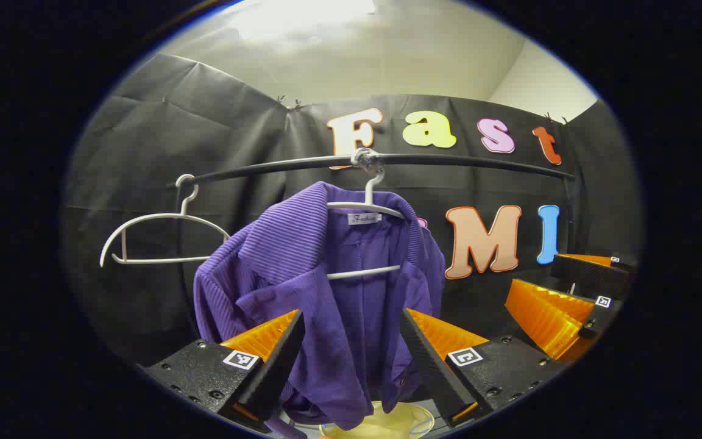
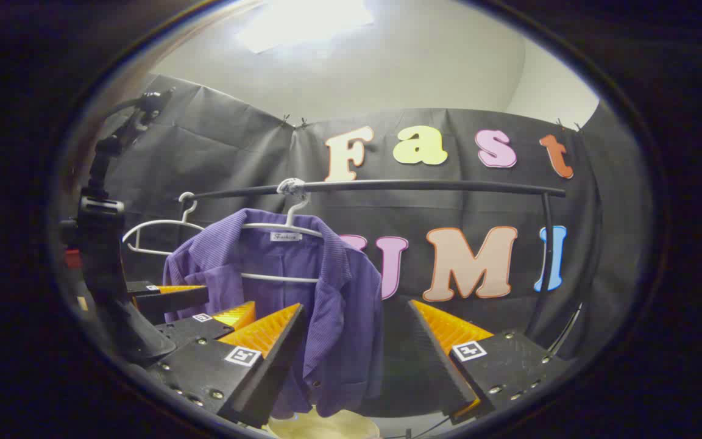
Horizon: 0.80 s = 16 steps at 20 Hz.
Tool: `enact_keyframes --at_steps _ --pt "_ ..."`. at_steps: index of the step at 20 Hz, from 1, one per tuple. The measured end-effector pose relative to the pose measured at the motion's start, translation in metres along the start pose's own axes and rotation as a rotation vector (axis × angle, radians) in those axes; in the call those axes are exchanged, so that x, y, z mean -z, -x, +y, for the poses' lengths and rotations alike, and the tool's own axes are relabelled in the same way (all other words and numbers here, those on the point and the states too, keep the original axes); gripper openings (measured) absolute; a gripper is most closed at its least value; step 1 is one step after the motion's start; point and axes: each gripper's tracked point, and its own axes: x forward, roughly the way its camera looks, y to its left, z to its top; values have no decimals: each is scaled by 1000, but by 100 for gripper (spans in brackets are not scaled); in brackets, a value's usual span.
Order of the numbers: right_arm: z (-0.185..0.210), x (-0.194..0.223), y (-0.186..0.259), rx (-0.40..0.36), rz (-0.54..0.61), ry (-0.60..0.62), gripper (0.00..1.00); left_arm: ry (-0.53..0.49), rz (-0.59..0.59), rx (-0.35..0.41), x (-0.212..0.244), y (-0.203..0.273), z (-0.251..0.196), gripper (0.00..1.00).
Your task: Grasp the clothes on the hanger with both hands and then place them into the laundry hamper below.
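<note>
A purple shirt (image 1: 290, 244) hangs on a white hanger (image 1: 366, 207) from a black rail (image 1: 467, 161). In the left gripper view it sits dead ahead, and my left gripper (image 1: 352, 312) is open with its fingers framing the lower cloth, not pressing on it. My right gripper (image 1: 561, 286) stands off to the right, also open. In the right gripper view the shirt (image 2: 339, 317) hangs left of centre; my right gripper (image 2: 356, 305) is open in front of its right edge. My left gripper (image 2: 205, 303) shows at the left, close to the shirt's sleeve. A pale hamper rim (image 1: 381, 424) peeks out below.
An empty white hanger (image 1: 156, 238) hangs at the rail's left end, beside the shirt. The rail's right upright post (image 2: 547, 244) stands at the right. The hamper (image 2: 326, 425) lies directly under the shirt. Black cloth walls close the back.
</note>
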Motion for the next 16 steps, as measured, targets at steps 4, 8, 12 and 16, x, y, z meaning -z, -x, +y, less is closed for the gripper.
enact_keyframes --at_steps 4,8,12,16 --pt "-1 -1 2 30 -4 -6 98 -2 8 27 3 -2 -3 99" --pt "2 -1 5 40 -3 -14 98 -9 19 21 6 -5 1 99" --pt "4 1 5 44 1 -18 98 -8 29 -1 10 -6 10 99" --pt "6 1 5 40 0 -24 98 -3 49 -29 18 -7 18 99"
